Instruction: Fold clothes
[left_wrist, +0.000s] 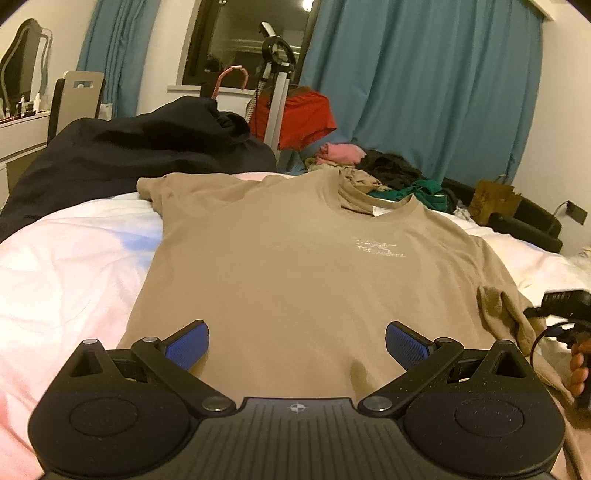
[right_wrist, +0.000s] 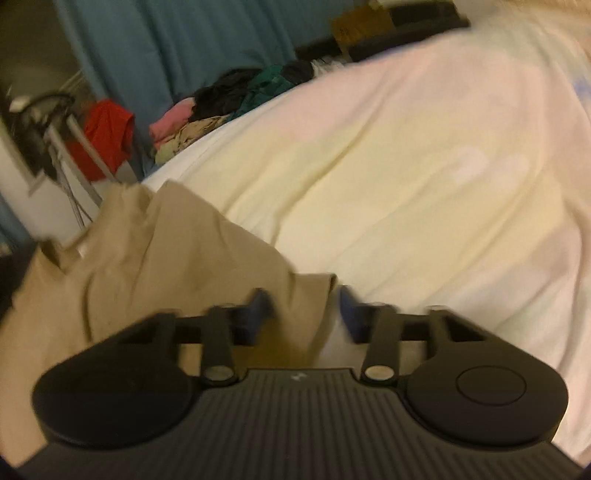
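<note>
A tan T-shirt (left_wrist: 295, 266) lies face up and spread flat on the white bed (left_wrist: 74, 258), collar at the far side and a small white logo on the chest. Over its near hem my left gripper (left_wrist: 297, 339) hovers wide open, with nothing between its blue pads. In the blurred right wrist view, my right gripper (right_wrist: 304, 302) is at the crumpled sleeve (right_wrist: 295, 295). The jaws stand narrowly apart with the sleeve's edge between them. White sheet shows between the cloth and the right pad (right_wrist: 351, 314). A hand (left_wrist: 578, 369) holds that tool at the shirt's right sleeve.
A dark navy cover (left_wrist: 129, 155) is heaped at the bed's far left. A pile of mixed clothes (left_wrist: 388, 173) sits beyond the collar. Behind it are a red garment on a stand (left_wrist: 306, 118), blue curtains (left_wrist: 424, 92) and a brown paper bag (left_wrist: 491, 199).
</note>
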